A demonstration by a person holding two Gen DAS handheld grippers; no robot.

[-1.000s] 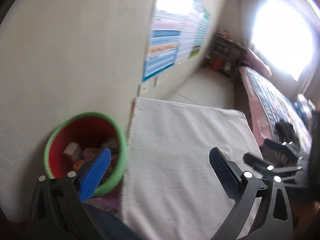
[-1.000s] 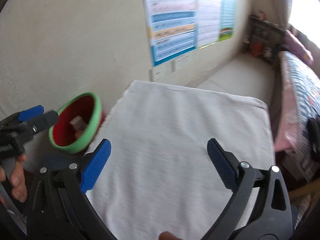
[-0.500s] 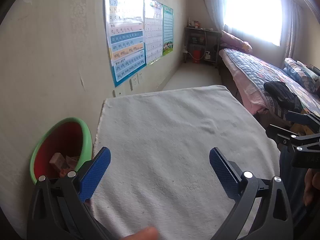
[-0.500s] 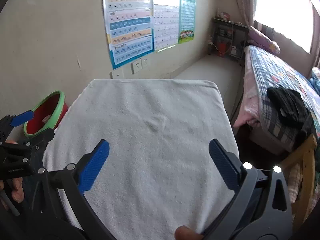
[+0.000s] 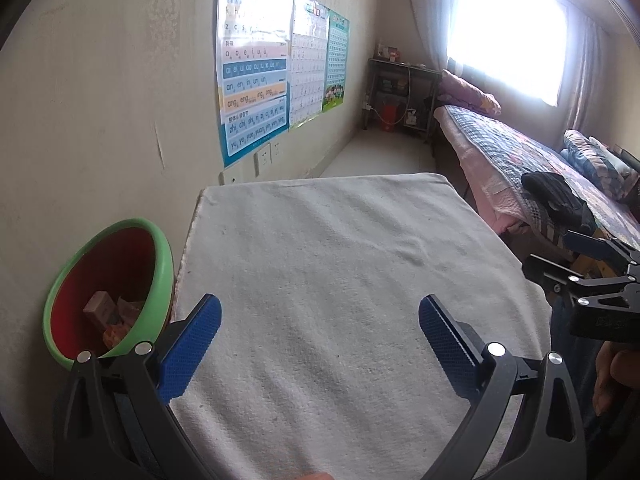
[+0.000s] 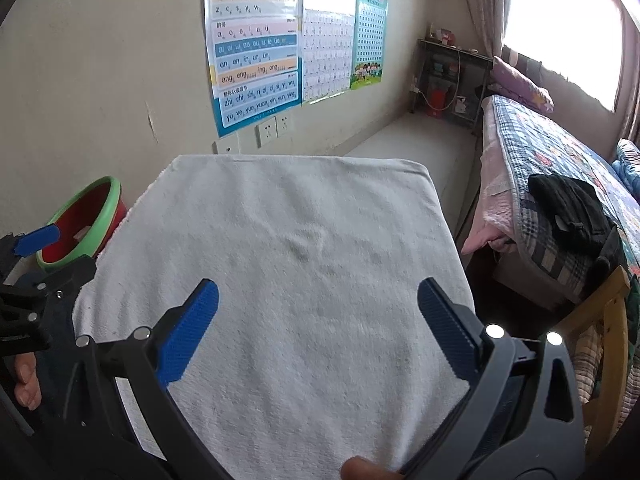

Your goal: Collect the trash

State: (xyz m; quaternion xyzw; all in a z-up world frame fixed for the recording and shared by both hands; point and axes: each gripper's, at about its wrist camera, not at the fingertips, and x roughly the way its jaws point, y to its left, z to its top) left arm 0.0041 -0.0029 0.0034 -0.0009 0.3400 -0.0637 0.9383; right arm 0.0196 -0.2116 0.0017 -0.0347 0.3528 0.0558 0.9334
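A green-rimmed red bin stands on the floor by the wall, left of the table, with several pieces of trash inside; it also shows in the right wrist view. A white towel covers the table, and no trash shows on it. My left gripper is open and empty over the table's near edge. My right gripper is open and empty over the near part of the table. Each gripper shows at the edge of the other's view.
A bed with a patterned quilt and dark clothes stands to the right. Posters hang on the wall behind the table. A small shelf stands in the far corner. A wooden chair back is near right.
Both grippers have swung right and pulled back from the bin to face the towel-covered table. The bin has shifted to the left edge of both views. Both stay open and empty.
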